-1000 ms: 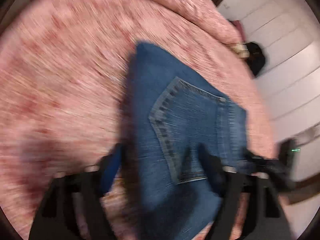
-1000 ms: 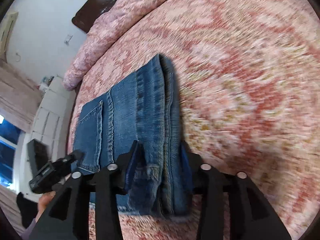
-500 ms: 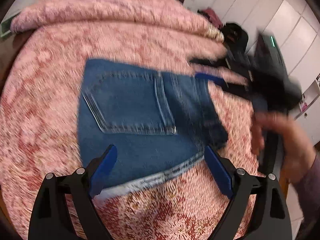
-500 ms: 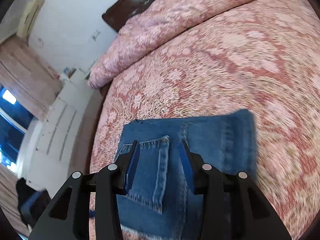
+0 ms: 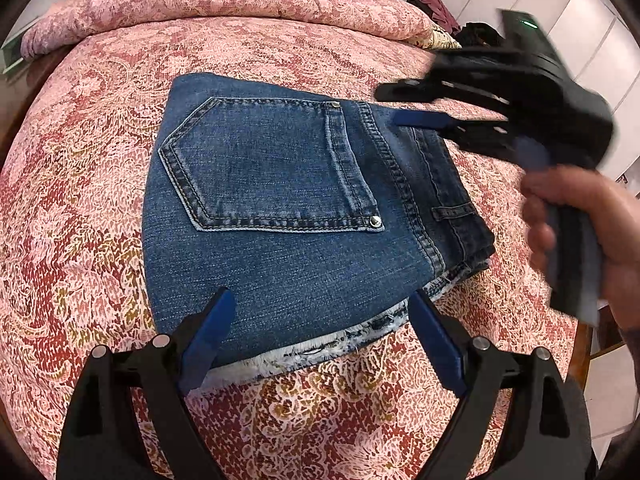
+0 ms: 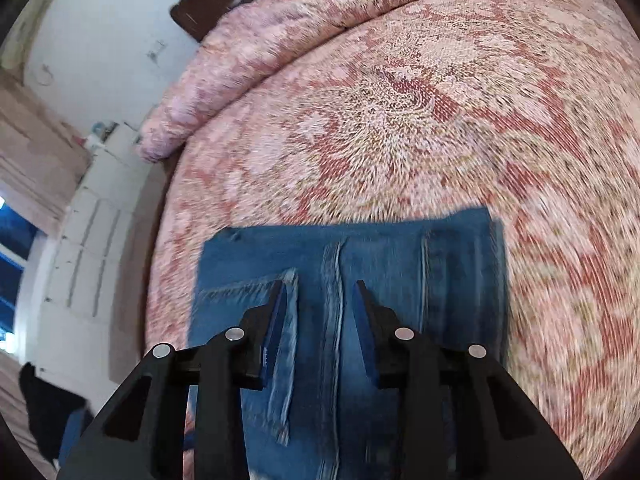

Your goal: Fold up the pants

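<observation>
The blue jeans [image 5: 280, 208] lie folded into a flat packet on the pink patterned bedspread [image 5: 80, 200], back pocket up and frayed hem toward me. My left gripper [image 5: 320, 294] hovers open over that near hem, its blue pads wide apart and off the cloth. Over the waistband side at the right, a hand [image 5: 580, 220] holds my right gripper [image 5: 388, 106]. In the right wrist view the right gripper [image 6: 319, 283] hangs above the jeans [image 6: 400, 264]. Its jaws are closing, a narrow gap remains, and nothing is pinched between them.
A rolled pink quilt [image 5: 240, 0] lies along the head of the bed in front of a dark headboard [image 6: 224, 0]. White cupboards [image 5: 580, 20] and a heap of dark clothes [image 5: 476, 34] stand beyond the right side. A white drawer unit [image 6: 92, 232] flanks the other side.
A second ago the jeans hung between both grippers' jaws. Both have since drawn back off them, and the jeans now lie flat. The right jaws have narrowed.
</observation>
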A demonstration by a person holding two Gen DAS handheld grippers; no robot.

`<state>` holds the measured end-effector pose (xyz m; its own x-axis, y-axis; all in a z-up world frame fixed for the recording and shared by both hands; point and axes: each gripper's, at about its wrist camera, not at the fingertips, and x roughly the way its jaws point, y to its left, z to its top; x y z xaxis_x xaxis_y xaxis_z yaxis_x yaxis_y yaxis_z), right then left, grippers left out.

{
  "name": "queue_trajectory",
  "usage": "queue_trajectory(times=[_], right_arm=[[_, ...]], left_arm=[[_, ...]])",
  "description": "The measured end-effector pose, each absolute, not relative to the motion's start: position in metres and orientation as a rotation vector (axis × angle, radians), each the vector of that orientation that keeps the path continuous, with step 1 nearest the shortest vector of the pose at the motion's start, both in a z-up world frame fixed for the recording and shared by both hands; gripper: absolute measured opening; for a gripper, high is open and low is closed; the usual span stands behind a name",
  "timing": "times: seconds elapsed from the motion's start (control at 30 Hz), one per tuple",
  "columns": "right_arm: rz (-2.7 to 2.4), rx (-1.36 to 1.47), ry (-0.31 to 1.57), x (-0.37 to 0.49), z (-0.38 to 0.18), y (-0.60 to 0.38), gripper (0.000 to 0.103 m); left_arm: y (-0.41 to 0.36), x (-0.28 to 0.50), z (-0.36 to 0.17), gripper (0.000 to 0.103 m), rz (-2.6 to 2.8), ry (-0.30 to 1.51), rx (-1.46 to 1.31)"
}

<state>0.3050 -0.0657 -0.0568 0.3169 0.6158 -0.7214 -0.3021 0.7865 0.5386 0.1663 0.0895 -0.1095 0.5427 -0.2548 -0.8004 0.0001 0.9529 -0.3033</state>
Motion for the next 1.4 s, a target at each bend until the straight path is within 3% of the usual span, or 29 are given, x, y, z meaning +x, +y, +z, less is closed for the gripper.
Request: queue_trajectory(times=[0.23,0.47,0.5,0.53,0.63,1.0,1.1,1.4], right_arm=[[0.688,0.422,1.084,0.238,-0.058,-0.112,0.033],[0.629,0.688,1.159,0.203,-0.114,-0.166,0.034],[0.595,0.687,1.169,0.197,-0.113,-0.169,0.054],[0.572,0.676,1.178,0.192,-0.111,-0.17,0.063],[0.596,0.683,1.146,0.164,-0.102,-0.177,0.065],[0.571,0.364,1.026,0.09,-0.058,-0.159,0.065],[0.526,0.241,0.964,0.076,-0.052,-0.149,0.07],[0.534,0.044,0.803,0.047,-0.038,-0.139,0.071]], left_arm=[[0.093,0.164,-0.112,0.088,-0.158,0.983,-0.301],[0.098,0.159,-0.113,0.089,-0.16,0.975,-0.333],[0.1,0.157,-0.113,0.089,-0.164,0.968,-0.343],[0.105,0.154,-0.113,0.089,-0.169,0.96,-0.365],[0.112,0.144,-0.109,0.089,-0.161,0.95,-0.413],[0.093,0.071,-0.095,0.097,-0.066,0.908,-0.312],[0.088,0.044,-0.09,0.1,-0.014,0.845,-0.277],[0.083,0.012,-0.063,0.101,0.026,0.654,-0.154]])
